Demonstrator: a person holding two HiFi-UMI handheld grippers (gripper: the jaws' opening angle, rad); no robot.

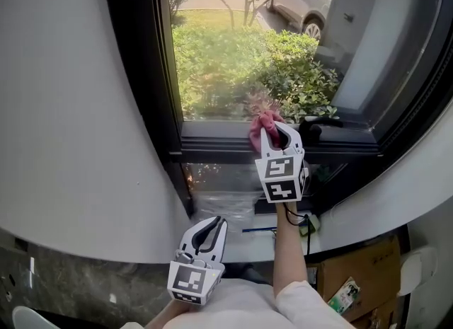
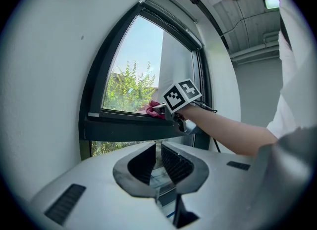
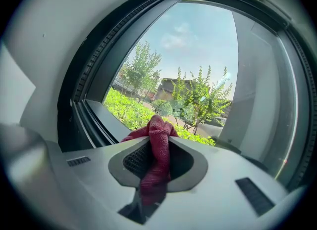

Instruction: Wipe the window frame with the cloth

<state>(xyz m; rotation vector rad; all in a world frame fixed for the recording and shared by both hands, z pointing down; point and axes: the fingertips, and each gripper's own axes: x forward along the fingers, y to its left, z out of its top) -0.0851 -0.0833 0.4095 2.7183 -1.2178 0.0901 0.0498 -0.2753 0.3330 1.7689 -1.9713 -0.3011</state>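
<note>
A dark red cloth (image 1: 263, 124) is pinched in my right gripper (image 1: 276, 136), which is shut on it and holds it against the lower rail of the dark window frame (image 1: 226, 143), near the glass. In the right gripper view the cloth (image 3: 157, 142) bunches up between the jaws and hangs over them, with the frame (image 3: 91, 117) running off to the left. The left gripper view shows the cloth (image 2: 152, 109) resting on the frame's ledge (image 2: 129, 127). My left gripper (image 1: 210, 227) hangs low, well below the sill, shut and holding nothing.
A white wall (image 1: 64, 108) borders the window on the left. A black window handle (image 1: 320, 127) sits just right of the cloth. Below the sill are a cardboard box (image 1: 357, 274) and a black cable (image 1: 306, 223). Bushes (image 1: 233, 59) and a car (image 1: 304, 2) lie outside.
</note>
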